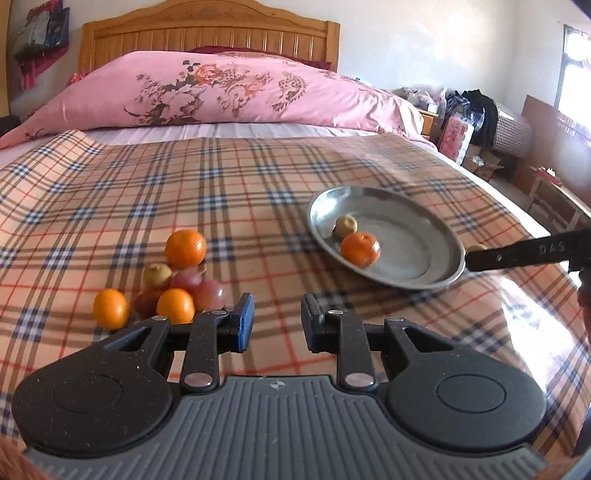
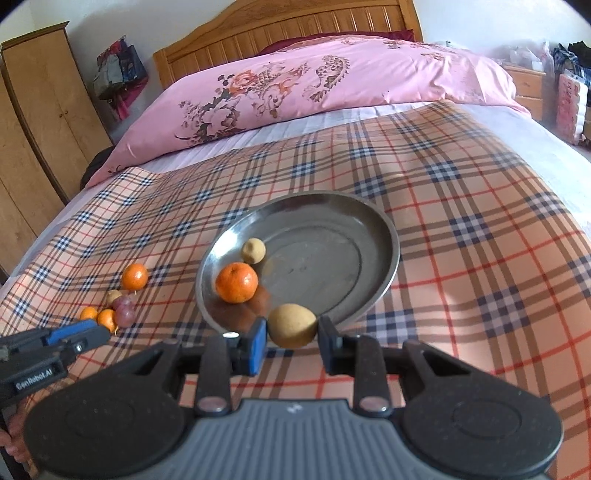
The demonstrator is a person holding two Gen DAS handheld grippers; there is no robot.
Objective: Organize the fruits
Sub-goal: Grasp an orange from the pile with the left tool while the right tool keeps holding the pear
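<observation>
A tan round fruit (image 2: 291,325) sits pinched between the pads of the right claw (image 2: 291,332), which is closed on it and holds it just at the near rim of the metal plate (image 2: 369,236). Inside the plate lie an orange (image 2: 236,282) and a smaller tan fruit (image 2: 253,250), close together on its left side. The plate rests on a plaid cloth (image 2: 461,258) spread over the bed. To the left on the cloth is a loose cluster of fruit (image 1: 162,284): three oranges, a tan fruit and some reddish grapes, touching one another. The left claw (image 1: 277,325) hangs just in front of that cluster with its jaws nearly closed and nothing between them. Beyond the cloth lies a pink floral quilt (image 1: 240,88) against a wooden headboard (image 1: 210,33).
</observation>
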